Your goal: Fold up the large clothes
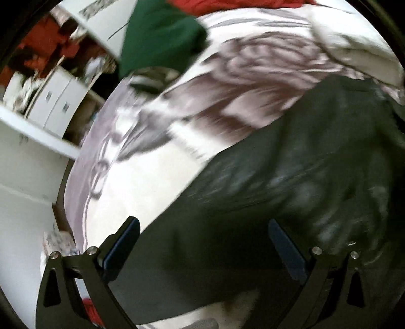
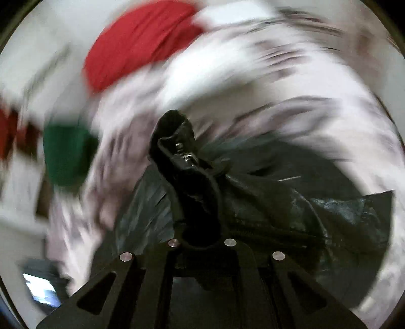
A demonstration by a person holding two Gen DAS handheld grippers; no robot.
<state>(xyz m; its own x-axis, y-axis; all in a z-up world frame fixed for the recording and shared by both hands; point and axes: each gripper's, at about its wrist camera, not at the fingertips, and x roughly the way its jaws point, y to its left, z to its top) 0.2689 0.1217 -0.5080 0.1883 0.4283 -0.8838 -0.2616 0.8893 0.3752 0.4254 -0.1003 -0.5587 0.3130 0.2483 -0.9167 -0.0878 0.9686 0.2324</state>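
A large black jacket (image 1: 291,182) of shiny material lies spread on a bed with a white and grey patterned cover (image 1: 141,182). My left gripper (image 1: 203,227) is open, its jaws wide apart just above the jacket's near edge, holding nothing. In the right wrist view my right gripper (image 2: 200,227) is shut on a bunched fold of the black jacket (image 2: 291,202), which stands up between the jaws with a zipper showing. Both views are blurred by motion.
A green garment (image 1: 159,35) and a red garment (image 1: 227,5) lie at the far side of the bed; both also show in the right wrist view, green garment (image 2: 68,157), red garment (image 2: 141,40). White drawers and shelves (image 1: 53,101) stand left of the bed.
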